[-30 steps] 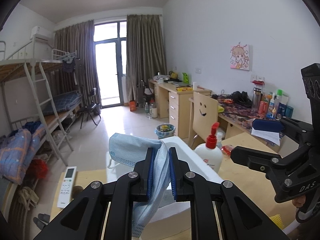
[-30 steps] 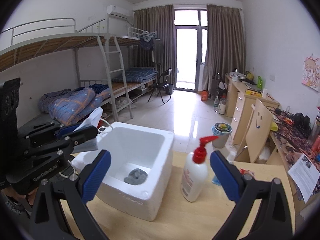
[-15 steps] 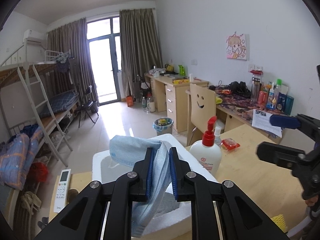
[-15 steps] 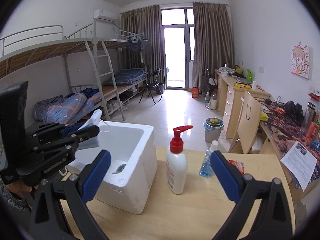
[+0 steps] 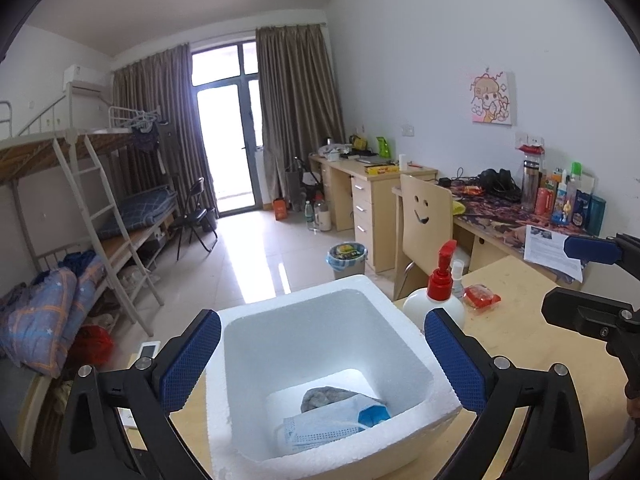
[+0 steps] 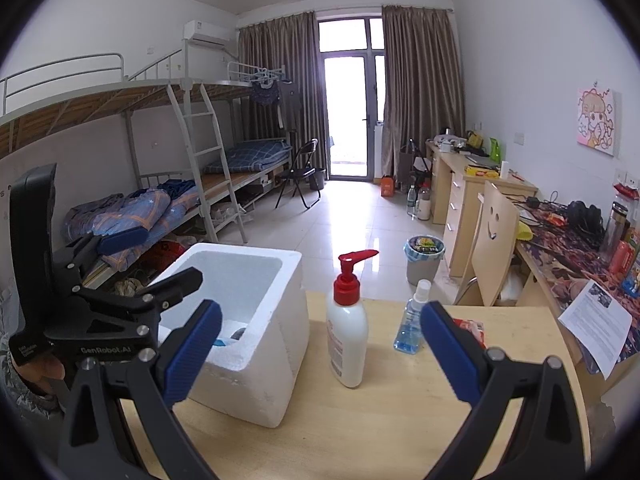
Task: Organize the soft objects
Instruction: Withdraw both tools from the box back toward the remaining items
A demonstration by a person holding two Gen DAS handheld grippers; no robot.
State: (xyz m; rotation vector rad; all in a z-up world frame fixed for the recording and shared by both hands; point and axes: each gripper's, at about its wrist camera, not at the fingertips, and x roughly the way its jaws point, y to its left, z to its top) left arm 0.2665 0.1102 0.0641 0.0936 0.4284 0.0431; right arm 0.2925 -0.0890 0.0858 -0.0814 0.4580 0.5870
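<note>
A white foam box (image 5: 292,296) stands on the wooden table (image 6: 360,420). In its bottom lie a light blue face mask (image 5: 320,428) and a grey soft lump (image 5: 324,396). My left gripper (image 5: 322,320) hovers over the box; its jaws are opening wide, with nothing held between them and the mask lying loose below. From the right wrist view the left gripper (image 6: 164,256) sits above the box's (image 6: 256,380) left rim. My right gripper (image 6: 320,312) is open and empty above the table, right of the box, and shows at the right edge of the left wrist view (image 5: 568,276).
A lotion pump bottle (image 6: 347,328) with a red top stands just right of the box, a small spray bottle (image 6: 410,320) and a red packet (image 5: 480,298) behind it. A remote control (image 5: 148,350) lies left of the box. A paper sheet (image 6: 596,320) hangs off the far desk.
My left gripper's jaws went from shut on the mask to wide apart, and the mask dropped into the foam box. The right gripper stayed open and drifted slightly away from the box.
</note>
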